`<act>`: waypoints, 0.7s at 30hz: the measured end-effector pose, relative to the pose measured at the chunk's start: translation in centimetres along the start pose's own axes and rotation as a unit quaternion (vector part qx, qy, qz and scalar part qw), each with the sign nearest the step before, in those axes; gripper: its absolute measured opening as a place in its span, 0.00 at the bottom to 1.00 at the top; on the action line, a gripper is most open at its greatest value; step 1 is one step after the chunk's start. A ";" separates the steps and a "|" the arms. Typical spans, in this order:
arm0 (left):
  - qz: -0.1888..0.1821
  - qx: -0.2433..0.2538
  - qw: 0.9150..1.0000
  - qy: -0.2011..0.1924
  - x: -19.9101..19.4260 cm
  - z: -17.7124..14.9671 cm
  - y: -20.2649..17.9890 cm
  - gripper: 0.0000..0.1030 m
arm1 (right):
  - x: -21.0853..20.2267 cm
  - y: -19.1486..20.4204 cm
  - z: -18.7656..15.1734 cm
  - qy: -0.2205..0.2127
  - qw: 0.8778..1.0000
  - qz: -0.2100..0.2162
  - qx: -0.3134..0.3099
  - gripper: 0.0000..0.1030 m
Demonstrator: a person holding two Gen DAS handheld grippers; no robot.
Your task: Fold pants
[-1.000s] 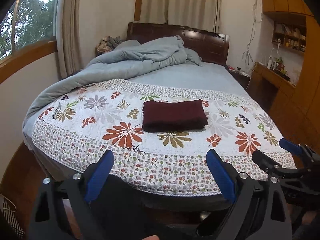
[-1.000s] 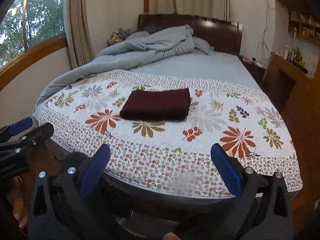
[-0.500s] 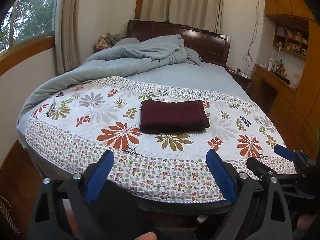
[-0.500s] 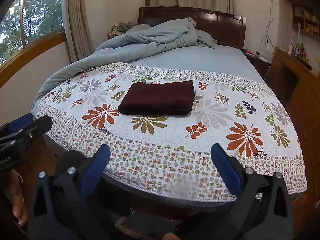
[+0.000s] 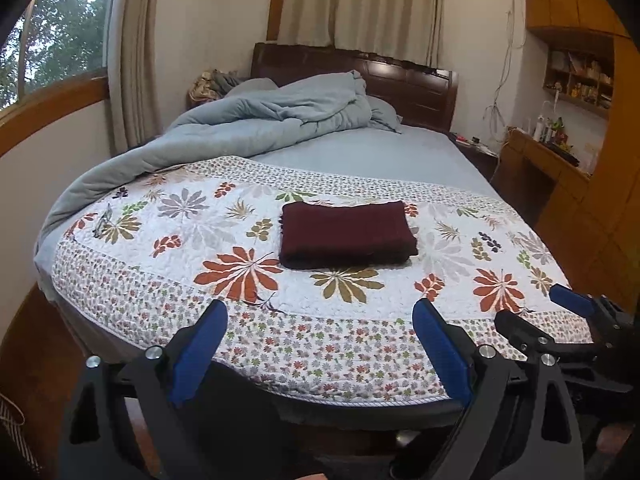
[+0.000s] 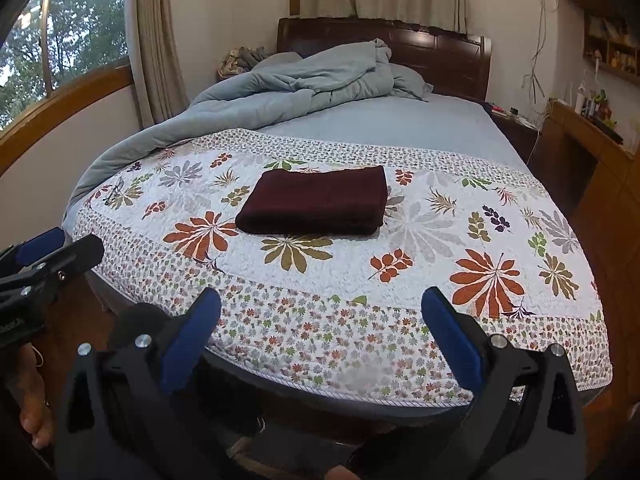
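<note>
There, the folded pants [image 5: 346, 235] lie on the quilt [image 5: 448, 256]; left gripper [image 5: 320, 338] and right gripper [image 6: 322, 326] hang wide apart, empty.

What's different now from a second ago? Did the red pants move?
Both open grippers, left and right, edged closer to the bed and tilted down; nothing was grabbed or released. The folded maroon pants stayed put on the flowery quilt.
</note>
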State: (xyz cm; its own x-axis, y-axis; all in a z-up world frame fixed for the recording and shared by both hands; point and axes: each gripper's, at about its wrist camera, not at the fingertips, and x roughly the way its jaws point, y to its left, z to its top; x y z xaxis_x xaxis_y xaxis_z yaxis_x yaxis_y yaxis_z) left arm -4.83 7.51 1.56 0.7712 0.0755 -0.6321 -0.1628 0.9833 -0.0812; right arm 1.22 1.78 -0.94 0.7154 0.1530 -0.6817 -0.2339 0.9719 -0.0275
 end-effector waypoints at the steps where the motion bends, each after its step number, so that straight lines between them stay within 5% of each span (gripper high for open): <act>1: -0.004 -0.001 1.000 0.002 0.0 0.0 0.0 0.91 | -0.1 0.0 0.0 -0.002 1.000 0.001 0.000 0.97; 14: -0.024 -0.005 1.000 -0.014 -0.4 0.2 -0.4 0.94 | 0.0 -0.1 -0.3 0.002 1.000 0.007 0.003 0.97; 18: 0.018 -0.013 0.999 -0.026 -0.6 -0.1 -0.2 0.95 | 0.3 -0.2 -0.4 0.007 1.000 0.009 0.005 0.97; 21: 0.009 -0.011 1.000 -0.016 -0.3 -0.1 -0.2 0.95 | 0.4 -0.2 -0.4 0.007 1.000 0.011 0.007 0.97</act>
State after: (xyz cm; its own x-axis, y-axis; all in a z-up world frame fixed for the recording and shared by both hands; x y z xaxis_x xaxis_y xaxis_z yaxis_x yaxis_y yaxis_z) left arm -5.09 7.31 1.73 0.7876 0.0997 -0.6081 -0.1909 0.9778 -0.0870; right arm 1.31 1.57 -1.50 0.7007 0.1719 -0.6925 -0.2408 0.9706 -0.0027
